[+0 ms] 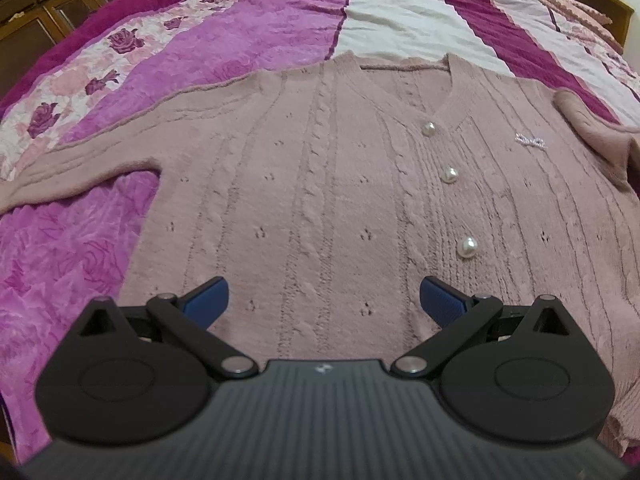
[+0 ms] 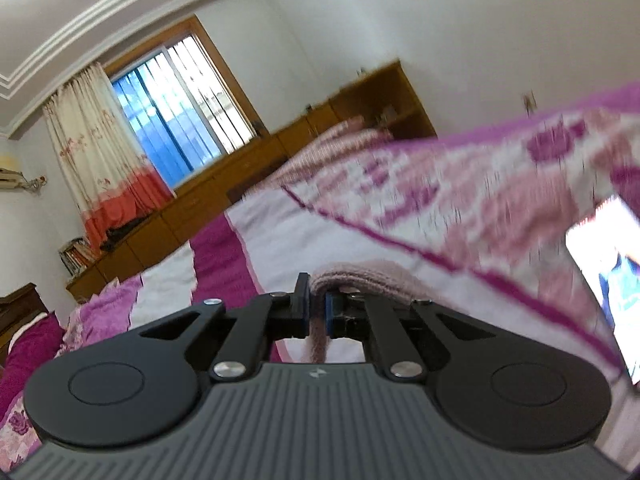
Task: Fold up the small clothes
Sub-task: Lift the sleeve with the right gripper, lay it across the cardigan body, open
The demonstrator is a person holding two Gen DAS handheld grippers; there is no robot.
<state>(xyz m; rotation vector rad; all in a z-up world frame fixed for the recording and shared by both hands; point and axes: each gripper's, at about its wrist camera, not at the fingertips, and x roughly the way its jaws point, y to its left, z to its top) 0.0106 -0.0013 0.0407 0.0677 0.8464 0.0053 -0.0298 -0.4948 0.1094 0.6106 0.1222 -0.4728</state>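
A dusty-pink knitted cardigan [image 1: 320, 184] with pearl buttons [image 1: 450, 175] lies front up on the bed. Its left sleeve [image 1: 80, 168] stretches out to the left; its right sleeve [image 1: 592, 132] is lifted and bent over at the right edge. My left gripper [image 1: 324, 300] hovers over the cardigan's lower body, jaws wide open and empty. My right gripper [image 2: 316, 312] is shut on a fold of the pink knit sleeve [image 2: 360, 280], held above the bed with the view tilted.
The bed is covered by a purple, magenta and white floral bedspread [image 1: 240, 32]. A phone with a lit screen [image 2: 608, 280] lies on the bed at the right. Wooden cabinets [image 2: 240, 176] and a curtained window [image 2: 176, 112] line the far wall.
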